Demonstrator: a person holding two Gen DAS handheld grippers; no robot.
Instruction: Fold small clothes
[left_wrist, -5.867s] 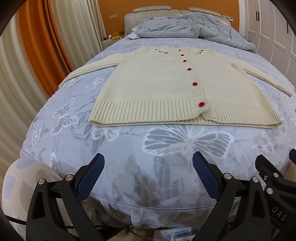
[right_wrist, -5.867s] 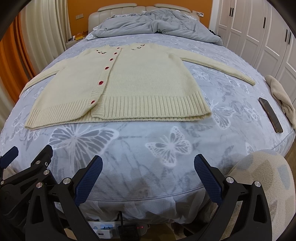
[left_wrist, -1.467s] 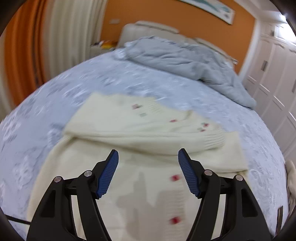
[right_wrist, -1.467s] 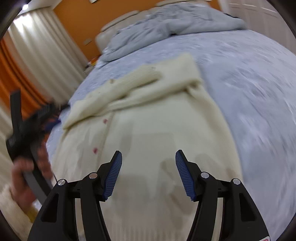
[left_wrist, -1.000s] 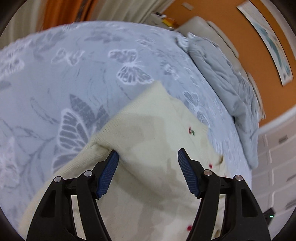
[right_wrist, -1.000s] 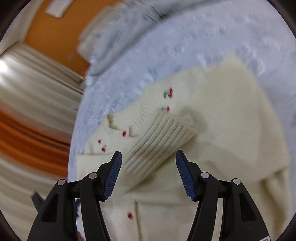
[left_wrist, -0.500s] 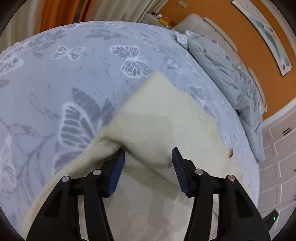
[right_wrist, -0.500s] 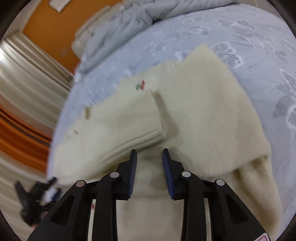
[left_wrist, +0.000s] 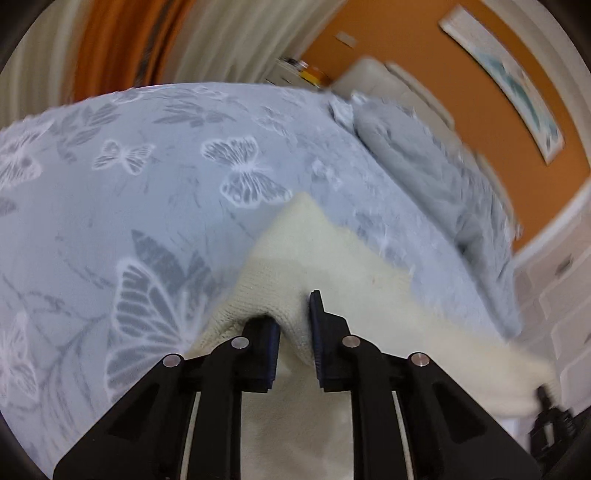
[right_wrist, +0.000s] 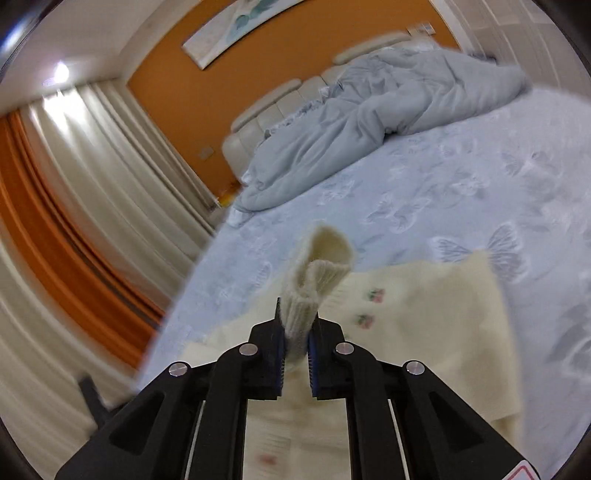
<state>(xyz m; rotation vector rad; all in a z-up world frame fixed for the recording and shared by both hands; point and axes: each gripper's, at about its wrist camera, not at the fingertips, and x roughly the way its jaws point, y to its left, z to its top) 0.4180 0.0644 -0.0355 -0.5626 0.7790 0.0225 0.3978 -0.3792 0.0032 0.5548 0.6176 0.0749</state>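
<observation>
A cream knit cardigan (left_wrist: 332, 266) lies on the bed. My left gripper (left_wrist: 294, 325) is closing, and its blue pads pinch a raised fold at the cardigan's edge. In the right wrist view the cardigan body (right_wrist: 424, 317) shows small cherry embroidery (right_wrist: 375, 294). My right gripper (right_wrist: 296, 328) is closing on the ribbed sleeve cuff (right_wrist: 325, 273), which stands up between the pads and curls over at its top. Seen from the left wrist, the sleeve stretches right to a dark gripper part (left_wrist: 548, 406) at the frame's edge.
The bedspread (left_wrist: 110, 184) is grey-blue with white butterflies. A crumpled grey duvet (right_wrist: 369, 110) lies by the padded headboard (right_wrist: 280, 107). Cream and orange curtains (right_wrist: 74, 221) hang on the left, and white wardrobe doors (left_wrist: 565, 288) stand on the right.
Both pairs of jaws have come together on the knit. The right gripper has risen and rolled, lifting the cuff off the cardigan. The left gripper has stayed in place, bunching a fold.
</observation>
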